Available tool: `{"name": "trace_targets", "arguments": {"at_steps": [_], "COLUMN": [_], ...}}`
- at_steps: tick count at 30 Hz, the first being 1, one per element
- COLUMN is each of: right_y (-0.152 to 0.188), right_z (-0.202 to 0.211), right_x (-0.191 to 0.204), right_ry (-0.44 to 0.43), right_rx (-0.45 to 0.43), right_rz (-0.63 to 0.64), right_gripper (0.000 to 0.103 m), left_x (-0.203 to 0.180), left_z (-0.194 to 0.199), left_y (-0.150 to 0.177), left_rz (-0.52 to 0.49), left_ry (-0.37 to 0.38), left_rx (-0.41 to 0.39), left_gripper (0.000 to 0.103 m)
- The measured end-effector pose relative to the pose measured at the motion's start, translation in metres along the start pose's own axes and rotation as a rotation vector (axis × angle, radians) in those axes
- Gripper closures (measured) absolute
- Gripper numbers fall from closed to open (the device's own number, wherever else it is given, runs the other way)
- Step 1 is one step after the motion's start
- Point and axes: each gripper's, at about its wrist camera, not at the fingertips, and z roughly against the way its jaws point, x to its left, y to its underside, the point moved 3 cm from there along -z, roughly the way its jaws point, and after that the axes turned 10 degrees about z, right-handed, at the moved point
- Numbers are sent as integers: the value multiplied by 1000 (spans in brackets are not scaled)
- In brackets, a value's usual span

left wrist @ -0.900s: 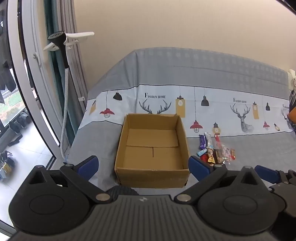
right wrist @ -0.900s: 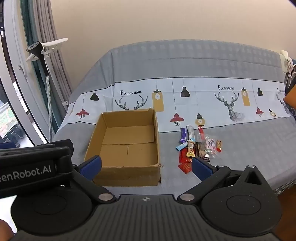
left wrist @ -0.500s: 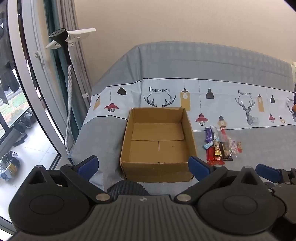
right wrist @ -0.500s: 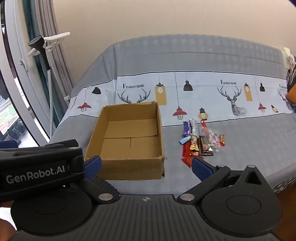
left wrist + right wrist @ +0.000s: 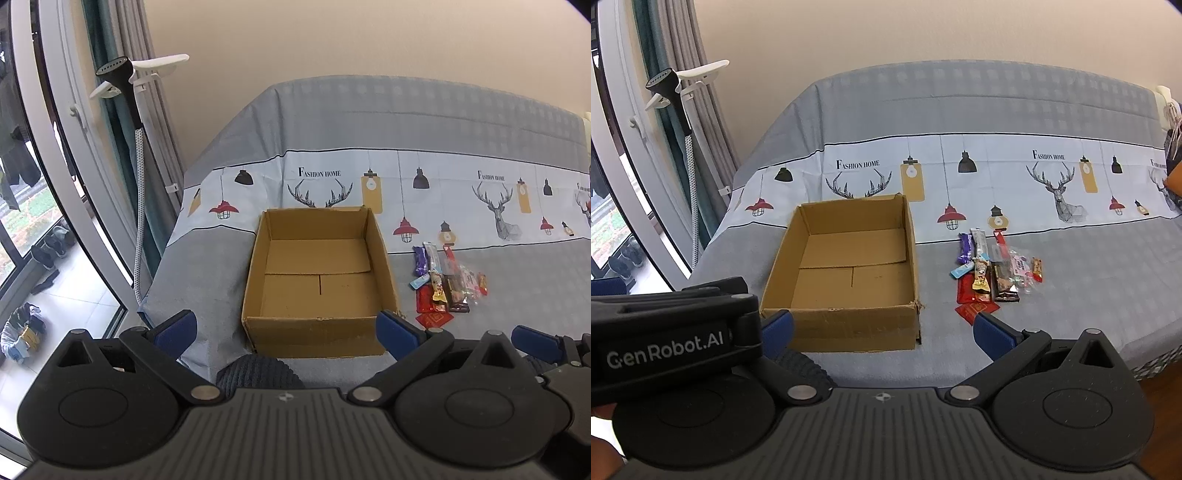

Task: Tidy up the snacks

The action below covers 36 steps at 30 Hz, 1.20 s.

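Landmark: the cardboard box (image 5: 319, 280).

Nearest to me, my left gripper (image 5: 286, 330) hovered just short of the box's near wall, jaws spread to their widest, nothing between the blue pads (image 5: 175, 328). The box's near wall showed in the gap but was not touched. My right gripper (image 5: 884, 332) was likewise wide open and empty, pointing down at the ground between the box's near right corner and the snacks. In the right wrist view the body of the left gripper crossed the lower left, in front of the box's near left corner.

The box sat open-topped on the grey printed bedspread (image 5: 424, 122), inside bare, bottom flaps visible.

The snack pile (image 5: 995, 273) lay on the spread just to the right of the box, apart from it: a red packet (image 5: 973, 310) nearest me, a brown bar (image 5: 1003, 284) and a yellow wrapper (image 5: 980, 277) past it, a purple bar (image 5: 966, 249) farthest. None in the box yet.

Beyond and left of the box, off the bed: a garment steamer (image 5: 118, 70) on its pole, before the curtains (image 5: 110, 44).
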Motion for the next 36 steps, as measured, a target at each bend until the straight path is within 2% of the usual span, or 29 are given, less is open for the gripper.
{"name": "trace_targets", "arguments": {"at_steps": [36], "right_y": [8], "right_z": [-5], "right_x": [6], "right_ry": [-15], "right_rx": [13], "right_rz": [2], "right_gripper": [0], "left_x": [5], "left_z": [-3], "left_y": [13], "left_rz": [6], "left_ry": [-6], "left_rx": [17], "left_gripper": [0]}}
